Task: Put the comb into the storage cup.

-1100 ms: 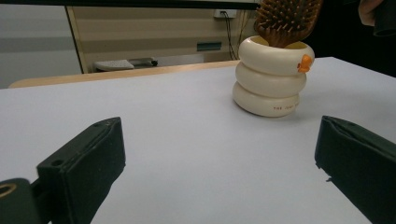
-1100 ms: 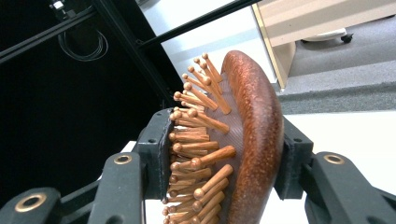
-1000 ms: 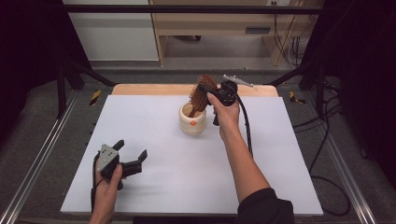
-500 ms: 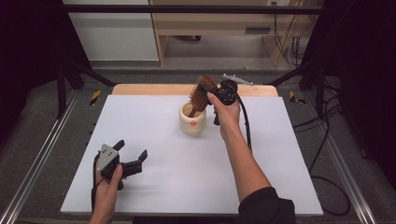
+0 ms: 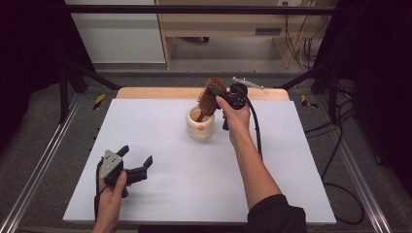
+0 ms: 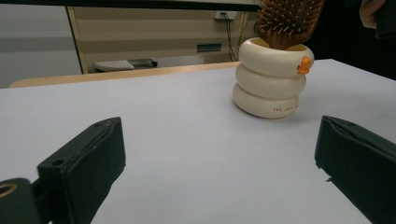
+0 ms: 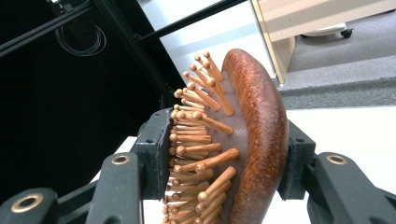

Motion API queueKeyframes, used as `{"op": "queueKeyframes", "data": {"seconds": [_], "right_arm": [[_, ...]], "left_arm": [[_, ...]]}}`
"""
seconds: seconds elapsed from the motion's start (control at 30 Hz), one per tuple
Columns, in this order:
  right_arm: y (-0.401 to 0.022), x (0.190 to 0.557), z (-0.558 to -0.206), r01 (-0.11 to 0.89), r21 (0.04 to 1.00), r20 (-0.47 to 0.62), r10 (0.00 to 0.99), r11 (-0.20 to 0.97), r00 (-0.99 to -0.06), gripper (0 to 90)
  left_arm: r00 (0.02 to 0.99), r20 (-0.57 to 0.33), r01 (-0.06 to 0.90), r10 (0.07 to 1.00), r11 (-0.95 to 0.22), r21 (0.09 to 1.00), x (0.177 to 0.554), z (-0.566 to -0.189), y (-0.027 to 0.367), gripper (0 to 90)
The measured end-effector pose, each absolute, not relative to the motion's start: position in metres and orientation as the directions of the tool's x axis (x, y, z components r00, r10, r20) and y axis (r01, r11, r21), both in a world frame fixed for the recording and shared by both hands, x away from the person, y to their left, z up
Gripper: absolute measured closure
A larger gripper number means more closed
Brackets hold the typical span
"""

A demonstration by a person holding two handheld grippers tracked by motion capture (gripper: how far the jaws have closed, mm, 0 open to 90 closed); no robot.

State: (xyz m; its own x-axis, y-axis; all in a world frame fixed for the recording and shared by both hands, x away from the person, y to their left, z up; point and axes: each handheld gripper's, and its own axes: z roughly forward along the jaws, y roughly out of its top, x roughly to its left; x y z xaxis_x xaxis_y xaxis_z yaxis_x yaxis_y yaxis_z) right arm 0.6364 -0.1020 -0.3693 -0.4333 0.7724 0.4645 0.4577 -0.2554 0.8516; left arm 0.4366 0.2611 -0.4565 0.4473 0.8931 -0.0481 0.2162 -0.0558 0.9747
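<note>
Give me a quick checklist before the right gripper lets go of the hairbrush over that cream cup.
1. Right gripper clamped on the hairbrush head, one jaw on the bristles, one on the back: ok.
2. Brush handle inside the cup mouth: ok in the high view.
3. Handle resting on the cup's bottom: cannot tell, the wall hides it.
4. Cup upright on the table: ok.
5. Left gripper open and holding nothing, well away from the cup: ok.
6. Brush likely to stay put once released: cannot tell; it leans, with its head well above the rim.

White table [image 5: 194, 194] open between left gripper [image 5: 135, 165] and cream cup [image 5: 200, 124]; hairbrush [image 5: 212, 95] blocks cup mouth.
</note>
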Motion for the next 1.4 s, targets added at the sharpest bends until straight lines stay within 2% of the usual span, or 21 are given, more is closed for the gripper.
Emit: {"op": "queueKeyframes", "data": {"seconds": [1.4], "right_arm": [[-0.1062,0.6374,-0.3697,0.477,0.839,0.485,0.758,-0.262,-0.436,41.3]], "left_arm": [[0.444,-0.054,0.216,0.894,-0.048,0.975,0.4362,-0.4561,0.2640,1.8]]}}
